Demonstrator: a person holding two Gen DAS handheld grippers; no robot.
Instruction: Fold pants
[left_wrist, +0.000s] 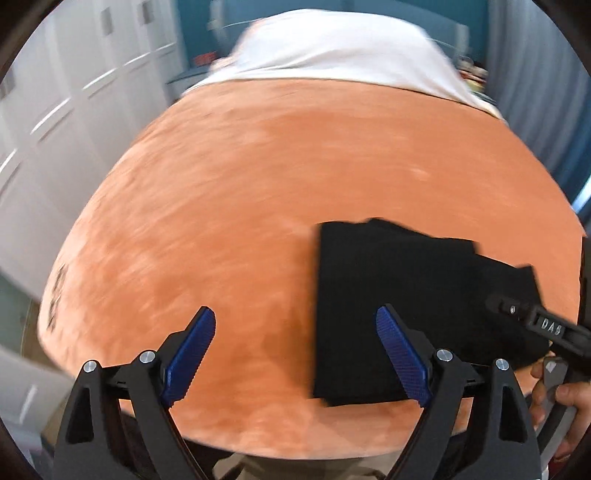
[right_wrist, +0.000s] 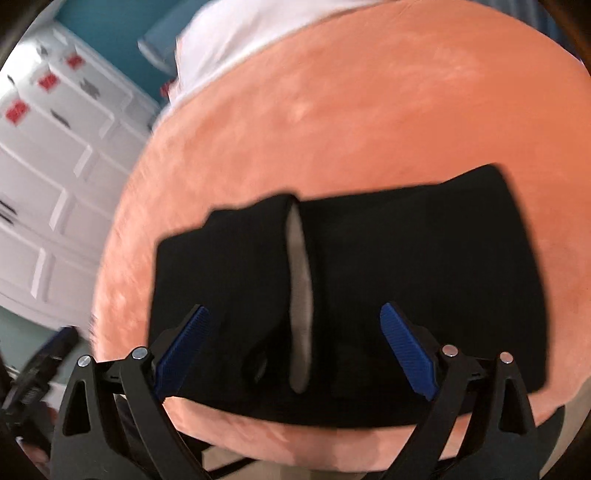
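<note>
Black pants (left_wrist: 406, 295) lie folded into a compact stack on the orange bedspread (left_wrist: 258, 184), near its front edge. In the right wrist view the pants (right_wrist: 406, 277) fill the middle, with a pale grey lining strip (right_wrist: 301, 295) showing in a gap. My left gripper (left_wrist: 295, 325) is open and empty, above the bedspread just left of the pants. My right gripper (right_wrist: 295, 325) is open and empty, hovering over the pants. The right gripper's body (left_wrist: 535, 321) shows at the right edge of the left wrist view.
White bedding (left_wrist: 332, 48) lies at the far end of the bed. White panelled cupboard doors (right_wrist: 44, 166) stand to the left of the bed. A teal wall (left_wrist: 369, 7) is behind. The orange bedspread (right_wrist: 369, 110) stretches beyond the pants.
</note>
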